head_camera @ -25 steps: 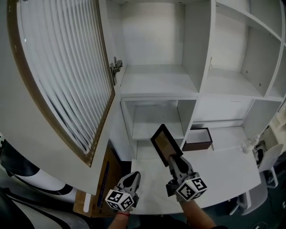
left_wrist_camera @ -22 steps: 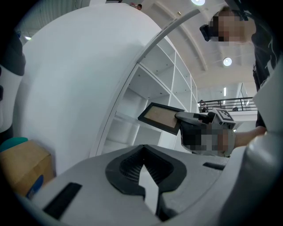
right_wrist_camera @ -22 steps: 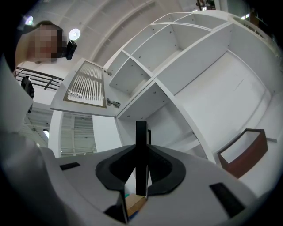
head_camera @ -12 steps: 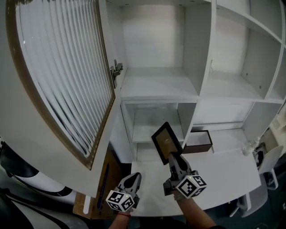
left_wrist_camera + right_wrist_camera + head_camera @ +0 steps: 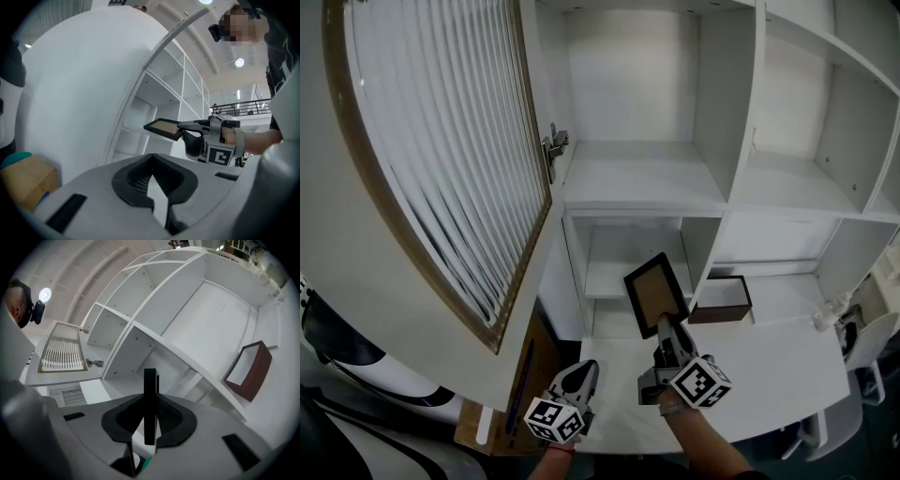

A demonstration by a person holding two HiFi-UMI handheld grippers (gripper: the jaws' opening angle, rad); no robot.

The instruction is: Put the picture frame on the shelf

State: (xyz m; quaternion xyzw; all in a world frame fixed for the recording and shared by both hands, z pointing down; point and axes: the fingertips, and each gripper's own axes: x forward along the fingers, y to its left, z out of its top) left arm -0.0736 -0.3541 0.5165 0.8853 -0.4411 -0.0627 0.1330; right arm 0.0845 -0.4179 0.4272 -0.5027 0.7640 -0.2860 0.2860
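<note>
The picture frame (image 5: 653,292) is black-rimmed with a brown panel. It stands tilted in the air in front of the lower cubby (image 5: 619,262) of the white shelf unit (image 5: 633,178). My right gripper (image 5: 667,334) is shut on its lower edge. The right gripper view shows the frame (image 5: 150,401) edge-on, with both pads pressed against it. From the left gripper view, the frame (image 5: 164,128) sticks out flat from the right gripper (image 5: 194,127). My left gripper (image 5: 578,375) hangs low at the desk's front, shut with nothing in it.
An open cabinet door (image 5: 441,159) with ribbed glass and a wooden rim fills the left side. A brown open box (image 5: 722,300) sits at the back of the white desk (image 5: 769,361), to the right of the frame. A chair (image 5: 872,337) stands at the far right.
My right gripper has carried the frame slightly up and forward toward the shelf unit, holding it more upright. The left gripper has stayed where it was.
</note>
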